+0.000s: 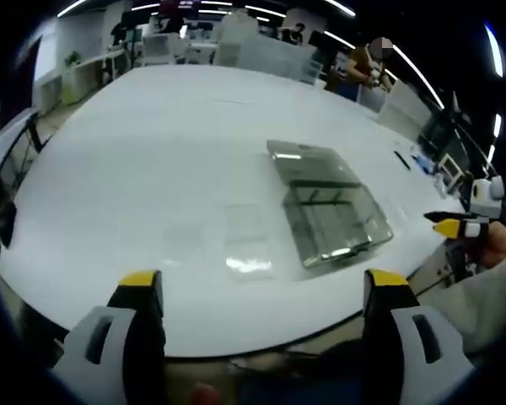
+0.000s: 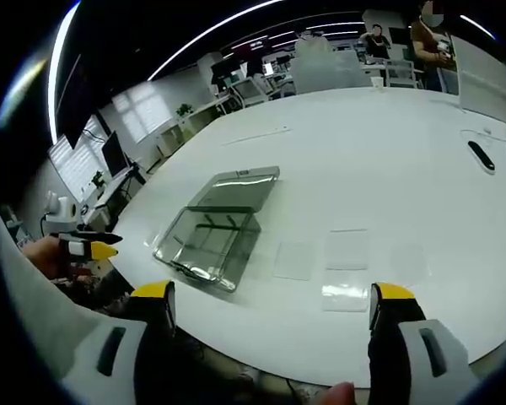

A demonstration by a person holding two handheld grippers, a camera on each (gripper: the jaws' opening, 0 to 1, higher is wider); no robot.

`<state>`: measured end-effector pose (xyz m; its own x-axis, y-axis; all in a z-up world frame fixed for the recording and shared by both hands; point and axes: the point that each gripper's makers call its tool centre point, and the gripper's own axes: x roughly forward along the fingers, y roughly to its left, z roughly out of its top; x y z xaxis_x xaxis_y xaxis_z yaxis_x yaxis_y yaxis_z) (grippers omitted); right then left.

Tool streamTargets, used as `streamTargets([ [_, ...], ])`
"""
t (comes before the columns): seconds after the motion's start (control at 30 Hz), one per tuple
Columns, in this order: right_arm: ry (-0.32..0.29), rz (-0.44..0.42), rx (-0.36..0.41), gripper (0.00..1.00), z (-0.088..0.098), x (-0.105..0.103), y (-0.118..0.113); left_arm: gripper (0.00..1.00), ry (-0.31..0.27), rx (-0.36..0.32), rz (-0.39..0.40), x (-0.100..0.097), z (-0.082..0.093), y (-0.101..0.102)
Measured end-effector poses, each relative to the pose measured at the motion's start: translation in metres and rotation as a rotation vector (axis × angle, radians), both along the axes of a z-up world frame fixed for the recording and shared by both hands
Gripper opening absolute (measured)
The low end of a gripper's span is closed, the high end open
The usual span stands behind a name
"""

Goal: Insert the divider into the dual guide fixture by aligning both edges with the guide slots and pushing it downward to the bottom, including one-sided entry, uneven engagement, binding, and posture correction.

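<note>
The dual guide fixture (image 1: 329,207) is a clear, glassy box lying on the white table (image 1: 152,143), right of centre in the left gripper view and left of centre in the right gripper view (image 2: 215,228); its inner guide slots are hard to make out through the reflections. Several clear flat sheets lie on the table just beside it, faint against the white: one brighter divider (image 1: 249,263) sits at lower centre in the left gripper view, left of the fixture's near end, and in the right gripper view (image 2: 346,295) it lies at lower right of centre, with more pale sheets (image 2: 347,250) above it. Whether these sheets differ from each other cannot be told. No label or writing can be read on anything. The left gripper (image 1: 266,291) rises from the bottom edge with its yellow-tipped jaws wide apart and empty, short of the table's near edge, the divider above the gap between them. The right gripper (image 2: 270,304) likewise stands spread and empty, the fixture up and left of it. The right gripper also enters the left gripper view at the right edge (image 1: 457,224), held by a hand (image 1: 497,245); its tips look nearly together from this side. A dark pen-like object (image 2: 481,156) lies far across the table.
</note>
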<state>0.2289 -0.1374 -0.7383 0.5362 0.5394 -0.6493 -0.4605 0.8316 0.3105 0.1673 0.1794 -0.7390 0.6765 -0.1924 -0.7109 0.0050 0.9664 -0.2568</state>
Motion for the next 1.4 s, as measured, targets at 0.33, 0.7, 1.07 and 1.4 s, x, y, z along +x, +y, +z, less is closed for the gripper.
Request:
streamTargets([
  [0.33,0.008,0.009,-0.004,0.94,-0.0018,-0.0008,0.0019,0.96,-0.001,-0.005,0.000,0.0005,-0.0002,-0.0019],
  [0.7,0.009,0.009,-0.001,0.94,-0.0025,-0.0024,-0.0014,0.95,0.001,-0.003,0.002,-0.0006,-0.0007,-0.0017],
  [1.07,0.005,0.021,-0.002,0.93,-0.0021,0.0010,-0.0034,0.95,-0.001,0.001,0.006,0.0002,0.0013,-0.0027],
  [1.4,0.008,0.042,0.003,0.93,-0.0040,0.0030,-0.0015,0.94,0.003,0.008,0.007,0.0006,0.0030,-0.0034],
])
